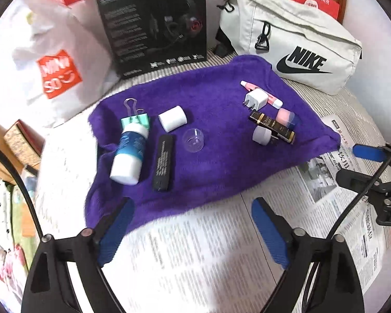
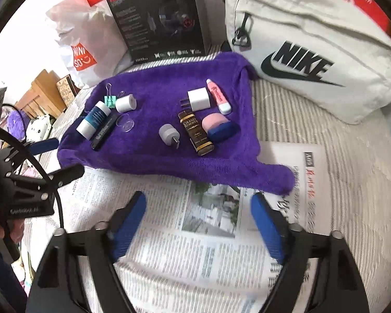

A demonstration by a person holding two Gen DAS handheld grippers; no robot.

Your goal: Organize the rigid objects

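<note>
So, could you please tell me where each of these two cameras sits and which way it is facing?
Left wrist view: rides the left hand-held gripper, angled down at the purple towel from its left-front; own open blue fingers below, the right hand-held gripper at the right edge.
Right wrist view: rides the right hand-held gripper, angled down at the towel from its right-front; own open fingers below, the left hand-held gripper at the left edge.
Shared: towel, newspaper, white Nike bag, black headset box.

Striped bed surface (image 2: pixel 325 130), possibly mattress cover. Directly on it: purple towel (image 2: pixel 156 154), newspaper (image 2: pixel 185 247) partly under towel, white Nike bag (image 2: pixel 312 39), black headset box (image 2: pixel 156 18).
</note>
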